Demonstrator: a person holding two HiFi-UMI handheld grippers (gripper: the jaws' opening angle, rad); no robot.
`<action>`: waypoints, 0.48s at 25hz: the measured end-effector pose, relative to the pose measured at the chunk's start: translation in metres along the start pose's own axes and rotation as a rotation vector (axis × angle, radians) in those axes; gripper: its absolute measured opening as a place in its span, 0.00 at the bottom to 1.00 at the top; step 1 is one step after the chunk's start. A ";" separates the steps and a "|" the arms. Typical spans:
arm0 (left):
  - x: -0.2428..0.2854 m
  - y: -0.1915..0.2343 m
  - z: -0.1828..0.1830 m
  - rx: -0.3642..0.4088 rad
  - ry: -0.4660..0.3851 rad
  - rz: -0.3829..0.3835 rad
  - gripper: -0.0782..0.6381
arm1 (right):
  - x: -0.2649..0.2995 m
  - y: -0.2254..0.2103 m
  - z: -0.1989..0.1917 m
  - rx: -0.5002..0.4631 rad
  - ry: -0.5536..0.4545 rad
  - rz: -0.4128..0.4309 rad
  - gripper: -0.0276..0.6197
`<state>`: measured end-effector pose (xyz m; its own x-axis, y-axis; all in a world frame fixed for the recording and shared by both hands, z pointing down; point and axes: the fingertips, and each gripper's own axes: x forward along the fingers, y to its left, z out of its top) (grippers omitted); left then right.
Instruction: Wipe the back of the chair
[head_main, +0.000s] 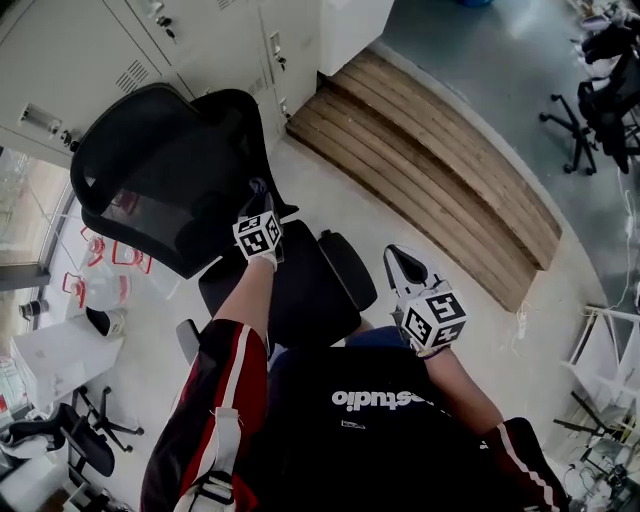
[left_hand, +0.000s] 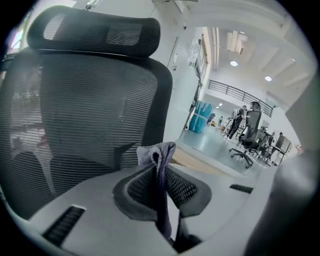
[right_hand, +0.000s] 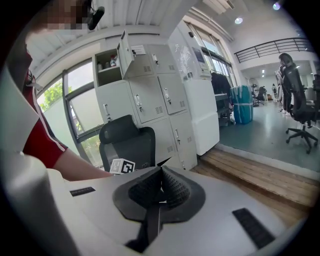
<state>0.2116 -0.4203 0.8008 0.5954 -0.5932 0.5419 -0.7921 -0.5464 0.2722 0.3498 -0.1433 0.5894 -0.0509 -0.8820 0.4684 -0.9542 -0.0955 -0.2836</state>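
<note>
A big black office chair with a see-through mesh back (head_main: 160, 170) stands on the pale floor (head_main: 330, 190), close to some grey metal lockers (head_main: 110, 45). The person's left arm, in a red, black and white sleeve (head_main: 215, 400), reaches out over the chair's black seat (head_main: 300, 290). The left gripper (head_main: 257, 205) is up at the right edge of the chair's back. A small grey-purple cloth (head_main: 258, 188) sticks out at its tip. The right gripper (head_main: 402, 262) is lower down, just beside the right side of the seat. Brown wooden steps (head_main: 430, 170) run past behind the chair. More black chairs (head_main: 600, 90) stand far off.
</note>
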 end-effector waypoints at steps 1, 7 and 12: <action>0.003 -0.009 0.001 -0.004 0.001 -0.013 0.19 | -0.002 -0.006 -0.001 0.012 -0.001 -0.008 0.07; -0.012 -0.063 0.029 0.048 -0.051 -0.153 0.19 | -0.005 -0.012 0.004 0.045 -0.025 0.002 0.07; -0.064 -0.062 0.063 0.081 -0.128 -0.171 0.19 | 0.012 0.020 0.020 0.037 -0.043 0.079 0.07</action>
<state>0.2309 -0.3854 0.6990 0.7360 -0.5555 0.3868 -0.6682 -0.6878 0.2837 0.3360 -0.1646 0.5724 -0.1123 -0.9063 0.4075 -0.9362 -0.0409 -0.3490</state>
